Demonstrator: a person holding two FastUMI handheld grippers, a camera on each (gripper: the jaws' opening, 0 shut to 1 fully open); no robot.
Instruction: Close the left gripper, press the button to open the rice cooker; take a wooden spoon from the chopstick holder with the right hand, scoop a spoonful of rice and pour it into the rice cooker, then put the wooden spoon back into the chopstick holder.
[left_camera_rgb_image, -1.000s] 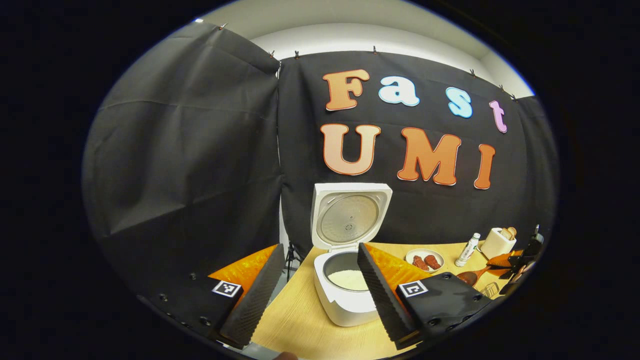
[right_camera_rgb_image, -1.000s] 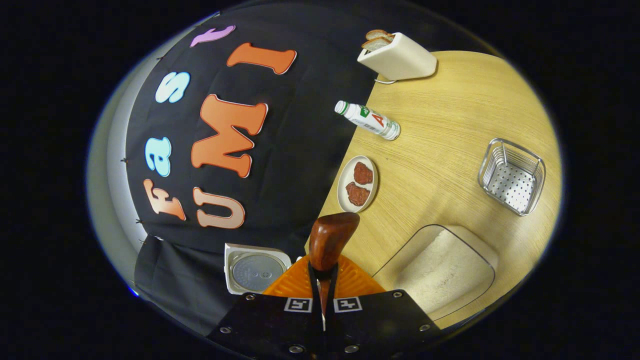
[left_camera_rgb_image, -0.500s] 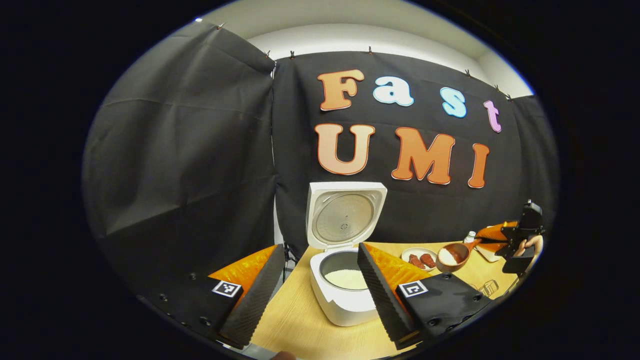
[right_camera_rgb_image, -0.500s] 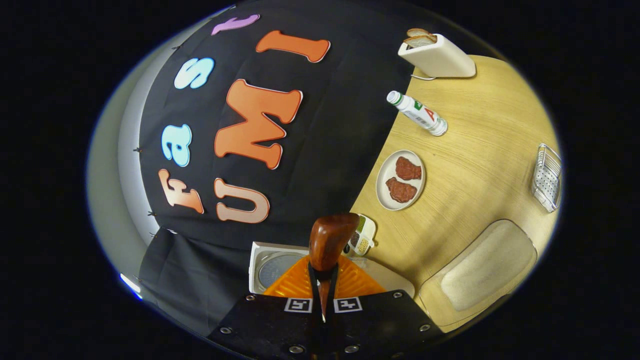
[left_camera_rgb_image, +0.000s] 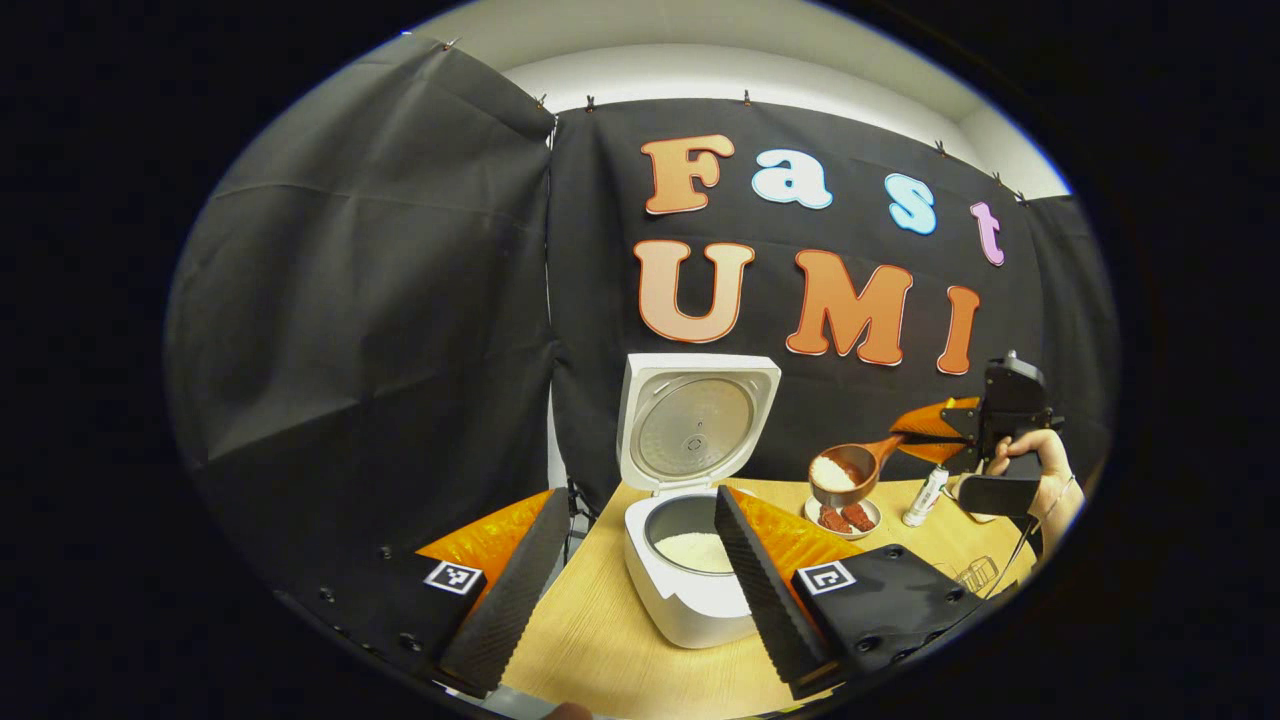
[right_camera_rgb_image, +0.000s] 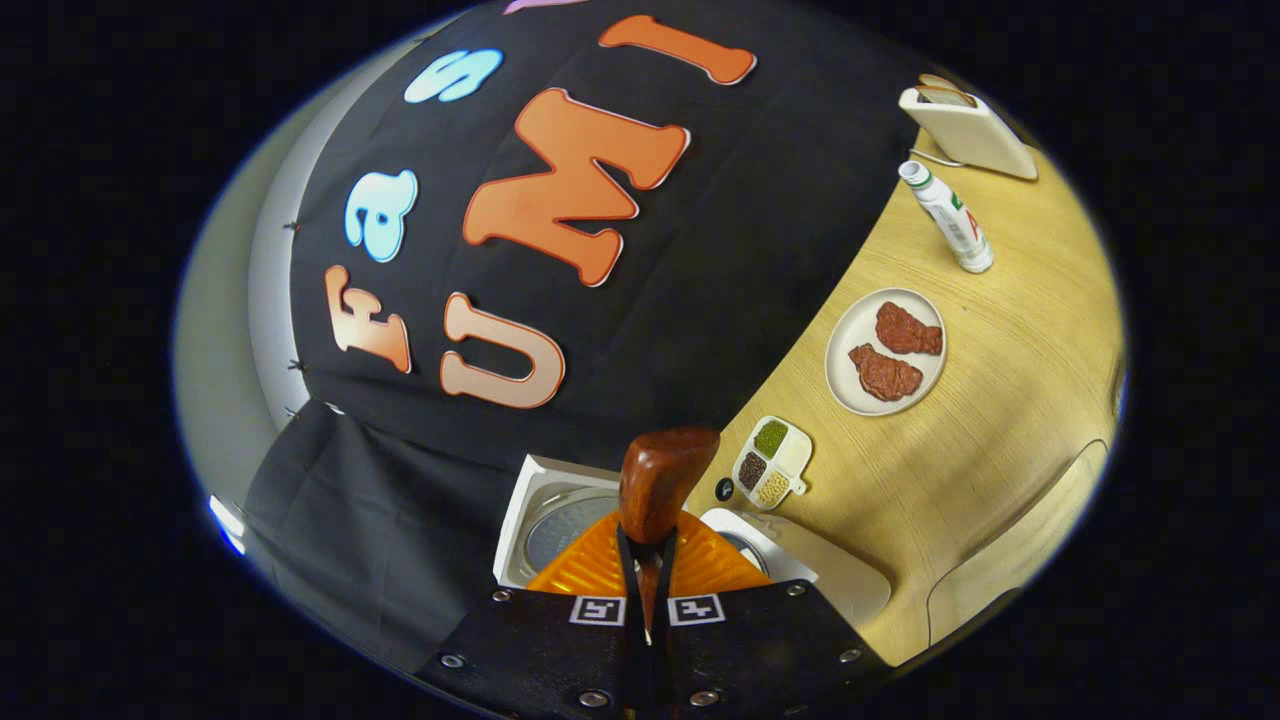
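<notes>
I use the cooker (left_camera_rgb_image: 690, 560) as my landmark. Its lid (left_camera_rgb_image: 695, 425) stands upright behind the pot, so the button press is done. White rice lies in the pot.

My right gripper (right_camera_rgb_image: 645, 590) is clamped on the handle of the spoon (right_camera_rgb_image: 662, 478), both fingers pressing it. In the left gripper view that spoon (left_camera_rgb_image: 845, 472) hangs in the air to the right of the cooker, above table height, its bowl heaped with rice. So taking the spoon and scooping are done. I judge that carrying it over the pot, tipping it out and returning it to the holder are left. I cannot make out the holder clearly.

My left gripper (left_camera_rgb_image: 630, 590) hangs in front of the cooker, fingers spread wide apart, holding nothing.

Counted: one cooker, one spoon. To the right of the cooker on the table (right_camera_rgb_image: 1000, 400), one plate (right_camera_rgb_image: 885, 350) with two pieces of red meat, one bottle (right_camera_rgb_image: 945, 215) beyond it, and one toaster (right_camera_rgb_image: 965, 130) farther still. Just beside the cooker, one small dish (right_camera_rgb_image: 770, 465) with three compartments of grains. One hand (left_camera_rgb_image: 1040, 470) holds the right gripper.
</notes>
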